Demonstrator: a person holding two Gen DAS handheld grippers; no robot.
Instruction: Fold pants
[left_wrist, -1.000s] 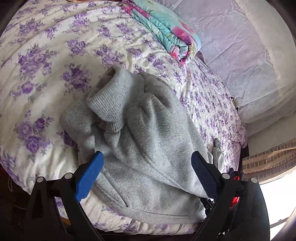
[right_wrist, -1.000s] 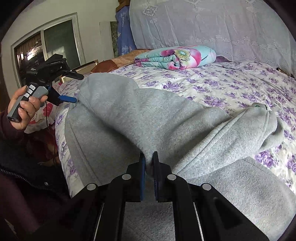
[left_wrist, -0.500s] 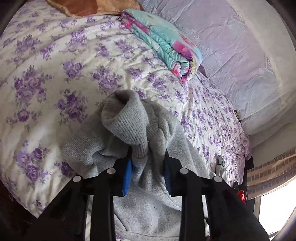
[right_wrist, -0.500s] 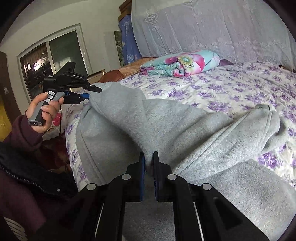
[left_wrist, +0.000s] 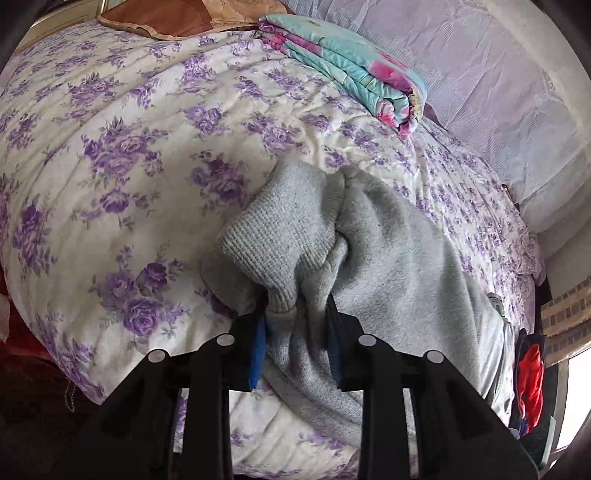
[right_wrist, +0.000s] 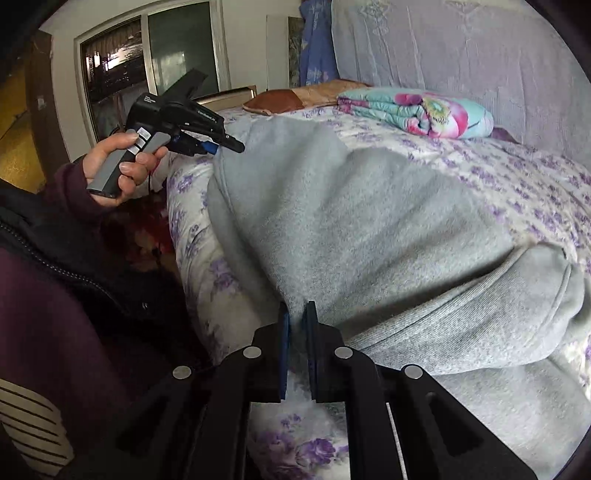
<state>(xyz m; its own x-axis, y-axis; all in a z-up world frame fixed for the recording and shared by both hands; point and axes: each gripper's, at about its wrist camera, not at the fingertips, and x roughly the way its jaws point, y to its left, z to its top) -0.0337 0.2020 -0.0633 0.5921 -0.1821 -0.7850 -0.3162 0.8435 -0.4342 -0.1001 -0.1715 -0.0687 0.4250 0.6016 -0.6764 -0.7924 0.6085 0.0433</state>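
Note:
Grey sweatpants (left_wrist: 388, 266) lie on a bed with a purple-flowered cover (left_wrist: 129, 147). My left gripper (left_wrist: 295, 314) is shut on a bunched ribbed end of the pants and holds it lifted. In the right wrist view the pants (right_wrist: 369, 221) stretch across the bed's near edge. My right gripper (right_wrist: 296, 314) is shut on a fold of the grey fabric. The left gripper (right_wrist: 221, 142) shows there at upper left, held in a hand and gripping the far end of the pants.
A folded turquoise and pink blanket (left_wrist: 354, 74) lies at the head of the bed, also in the right wrist view (right_wrist: 417, 110). A brown pillow (left_wrist: 166, 18) is beside it. White lace cloth (right_wrist: 443, 44) hangs behind. A window (right_wrist: 147, 55) is at left.
My left gripper went from open over the pants to shut on the ribbed end and lifted it. The right gripper stayed shut on its fold and rose slightly.

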